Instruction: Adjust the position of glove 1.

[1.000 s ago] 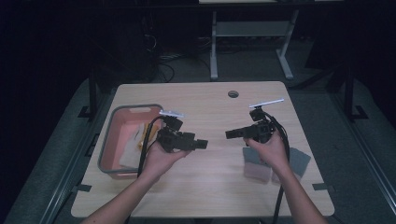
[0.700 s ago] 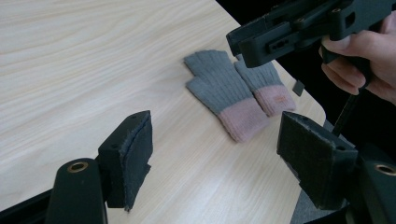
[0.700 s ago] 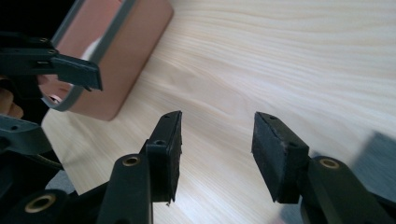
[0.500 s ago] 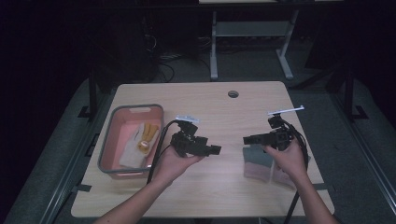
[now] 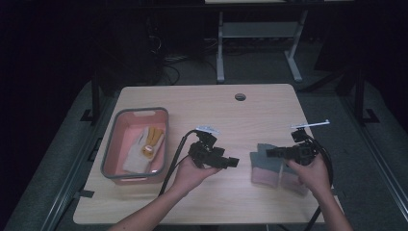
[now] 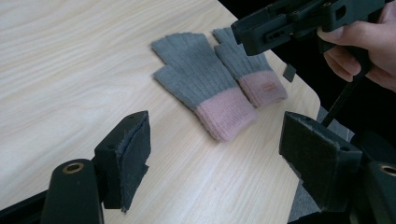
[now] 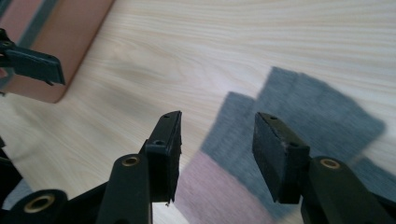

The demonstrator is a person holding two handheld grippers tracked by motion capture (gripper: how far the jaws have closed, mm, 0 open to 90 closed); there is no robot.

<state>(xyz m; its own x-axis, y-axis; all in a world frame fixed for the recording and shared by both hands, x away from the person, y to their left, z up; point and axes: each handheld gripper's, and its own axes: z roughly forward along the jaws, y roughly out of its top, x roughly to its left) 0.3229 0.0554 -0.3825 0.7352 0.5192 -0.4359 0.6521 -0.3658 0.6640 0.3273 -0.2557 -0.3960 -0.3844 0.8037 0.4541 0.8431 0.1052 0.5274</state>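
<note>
Your table [image 5: 207,103], light wood, has a round hole [image 5: 240,96] near its far edge at upper centre of the high view. At left centre sits a pink bin [image 5: 118,139] with a grey rim; inside it lies a pale glove [image 5: 136,154] beside a yellow-orange item [image 5: 152,139] too small to identify. At lower right of the high view two gloves [image 5: 269,166], grey with pink cuffs, lie flat side by side and touching, cuffs toward you. Your left gripper [image 5: 231,162] is held at lower centre, between bin and gloves, jaws pointing right toward the gloves; in the left gripper view its jaws stand wide apart and empty, with the gloves [image 6: 210,88] lying beyond them at upper centre. Your right gripper [image 5: 270,153] hangs directly over the gloves, jaws pointing left, and covers part of them in the high view; in the right gripper view its jaws are parted and empty above the grey and pink knit [image 7: 299,121], contact not discernible. The bin's corner [image 7: 70,42] fills the upper left of that view. Cables trail from both grippers toward the table's near edge.
</note>
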